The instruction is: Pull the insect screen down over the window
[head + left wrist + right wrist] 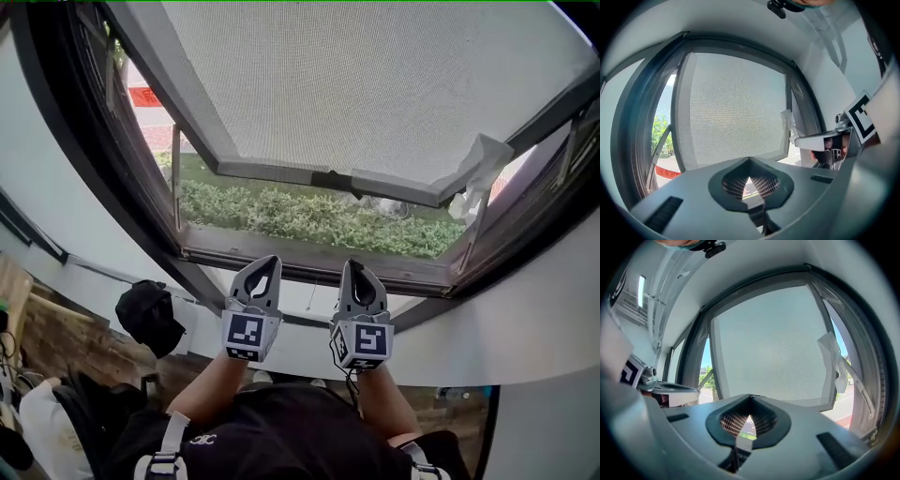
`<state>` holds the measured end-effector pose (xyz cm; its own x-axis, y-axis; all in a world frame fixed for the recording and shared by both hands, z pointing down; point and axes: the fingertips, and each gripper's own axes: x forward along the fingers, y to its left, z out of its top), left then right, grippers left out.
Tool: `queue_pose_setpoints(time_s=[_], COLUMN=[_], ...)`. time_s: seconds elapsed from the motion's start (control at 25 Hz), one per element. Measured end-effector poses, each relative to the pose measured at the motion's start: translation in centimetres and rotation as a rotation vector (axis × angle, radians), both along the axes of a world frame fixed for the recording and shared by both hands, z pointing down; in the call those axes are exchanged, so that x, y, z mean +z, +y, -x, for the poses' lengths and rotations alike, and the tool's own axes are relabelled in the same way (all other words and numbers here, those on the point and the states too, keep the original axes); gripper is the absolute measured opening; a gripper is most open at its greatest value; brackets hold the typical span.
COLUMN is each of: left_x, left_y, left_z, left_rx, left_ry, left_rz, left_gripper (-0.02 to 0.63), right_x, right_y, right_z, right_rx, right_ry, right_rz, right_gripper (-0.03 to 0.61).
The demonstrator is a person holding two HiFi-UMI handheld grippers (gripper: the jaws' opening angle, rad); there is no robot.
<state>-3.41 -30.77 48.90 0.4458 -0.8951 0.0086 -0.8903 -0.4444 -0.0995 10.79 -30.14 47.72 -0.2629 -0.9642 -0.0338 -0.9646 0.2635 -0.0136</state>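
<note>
Both sets of fingers are pressed together and empty. The left gripper [266,272] and right gripper [360,275] sit below the bar [281,172]. The screen [375,84] is only partway down. Probably best: reach up, catch the bar beside its dark catch [333,179] and pull evenly. It's hard to tell whether the white scrap [478,169] at the bar's right end would snag.

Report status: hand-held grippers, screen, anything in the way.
Both shut, empty: left hand-held gripper, right hand-held gripper. Insect screen partway down, open gap under its bottom bar. White crumpled sheet hangs at bar's right end.
</note>
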Motion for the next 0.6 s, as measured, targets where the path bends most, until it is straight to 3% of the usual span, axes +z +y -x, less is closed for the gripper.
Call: queue_pose_setpoints(time_s=[0.6], left_x=[-0.2], left_y=[-0.41], left_z=[-0.4], left_rx=[0.018], left_ry=[0.0], left_rz=[-0.003], left_gripper=[0.008], right_x=[-0.04], right_y=[-0.99], right_z=[0.43], right_rx=[0.005], right_ry=[0.001], right_rz=[0.014], right_gripper=[0.005])
